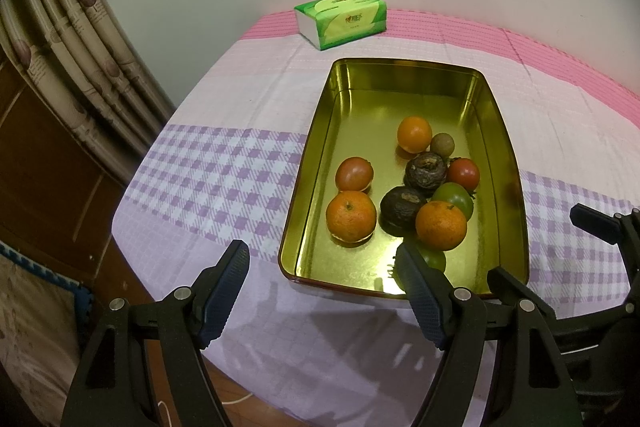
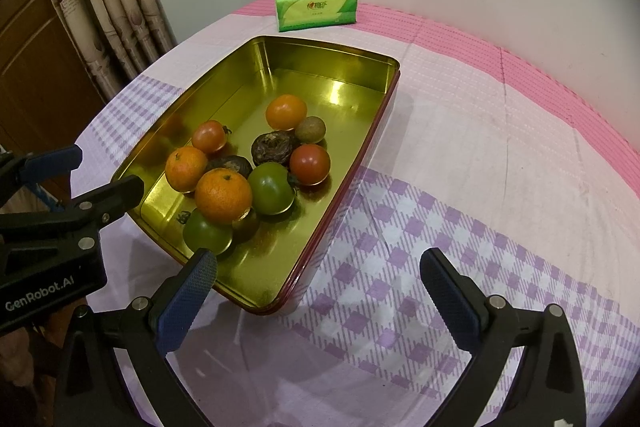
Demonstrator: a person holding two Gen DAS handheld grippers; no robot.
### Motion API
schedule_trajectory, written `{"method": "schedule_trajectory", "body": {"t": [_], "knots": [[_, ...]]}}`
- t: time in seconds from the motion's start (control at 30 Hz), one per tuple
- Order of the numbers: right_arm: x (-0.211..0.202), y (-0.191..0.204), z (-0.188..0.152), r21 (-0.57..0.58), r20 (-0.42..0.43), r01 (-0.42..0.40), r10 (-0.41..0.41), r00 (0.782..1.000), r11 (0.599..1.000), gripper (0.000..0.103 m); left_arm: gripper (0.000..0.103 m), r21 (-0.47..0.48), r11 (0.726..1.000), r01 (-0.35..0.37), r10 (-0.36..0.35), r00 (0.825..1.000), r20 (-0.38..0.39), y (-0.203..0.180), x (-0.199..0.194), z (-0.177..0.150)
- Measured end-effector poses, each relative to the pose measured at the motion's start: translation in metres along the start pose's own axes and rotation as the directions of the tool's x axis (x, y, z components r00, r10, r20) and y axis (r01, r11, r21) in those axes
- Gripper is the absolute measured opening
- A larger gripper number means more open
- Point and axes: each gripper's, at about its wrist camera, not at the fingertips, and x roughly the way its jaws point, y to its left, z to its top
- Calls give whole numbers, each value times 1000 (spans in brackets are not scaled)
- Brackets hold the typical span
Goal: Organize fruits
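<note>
A gold metal tray (image 1: 312,163) (image 2: 200,95) stands on the checked tablecloth and holds several fruits: oranges (image 1: 351,215) (image 2: 223,195), red tomatoes (image 1: 354,173) (image 2: 310,163), green tomatoes (image 1: 454,199) (image 2: 271,188), dark wrinkled fruits (image 1: 425,169) (image 2: 272,149) and a small brown fruit (image 1: 442,143) (image 2: 310,129). My left gripper (image 1: 324,285) is open and empty just before the tray's near left corner. My right gripper (image 2: 320,291) is open and empty over the tray's near right corner. Each gripper shows at the edge of the other's view.
A green tissue pack (image 1: 341,19) (image 2: 315,5) lies at the table's far edge by the white wall. Curtains (image 1: 76,39) and a wooden cabinet (image 1: 40,163) stand left of the table. The cloth (image 2: 480,147) lies bare right of the tray.
</note>
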Motion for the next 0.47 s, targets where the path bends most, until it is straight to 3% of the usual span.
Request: {"method": "schedule_trajectory", "body": {"t": [0.47], "knots": [[-1, -4, 2, 12, 3, 2, -2, 1000, 1000, 101, 76, -14, 1000, 7, -8, 1000, -14, 3, 2, 2]]}}
